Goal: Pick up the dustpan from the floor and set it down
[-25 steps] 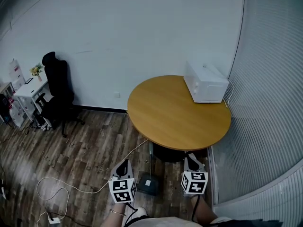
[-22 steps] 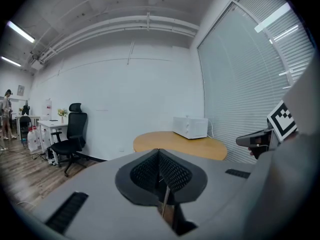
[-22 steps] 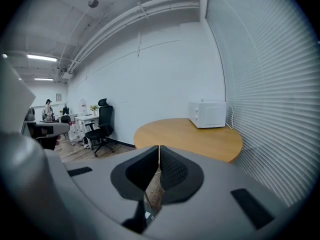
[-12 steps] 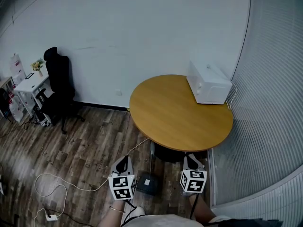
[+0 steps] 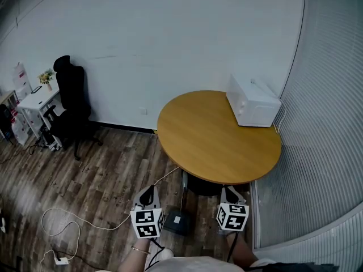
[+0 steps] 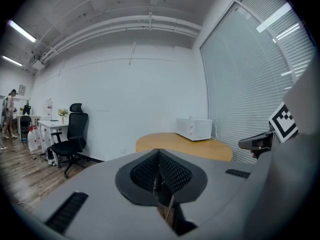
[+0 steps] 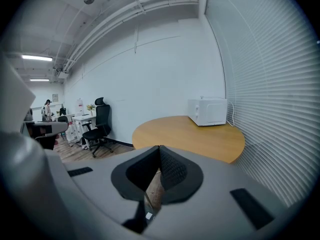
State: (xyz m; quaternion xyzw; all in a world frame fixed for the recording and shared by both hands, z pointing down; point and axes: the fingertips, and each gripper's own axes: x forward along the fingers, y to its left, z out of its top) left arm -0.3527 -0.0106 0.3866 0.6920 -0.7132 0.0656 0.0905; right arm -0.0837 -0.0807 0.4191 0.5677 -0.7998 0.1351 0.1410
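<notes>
Head view: claws (image 5: 149,192) (image 5: 227,190) abreast, tips forward

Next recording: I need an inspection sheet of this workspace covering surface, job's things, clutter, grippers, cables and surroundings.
Surface: dark wood-plank floor, beside a round tan wooden table.
Job's things: dark grey dustpan on the floor between the grippers, long handle standing up; not held.
Clutter: white microwave at the table's far edge.
Grippers: left hand-held gripper and right hand-held gripper both shut and empty, one on either side of the dustpan.
Cables: white cable looping across the floor.
Surroundings: black office chair, white desk, white wall, slatted window blinds.
</notes>
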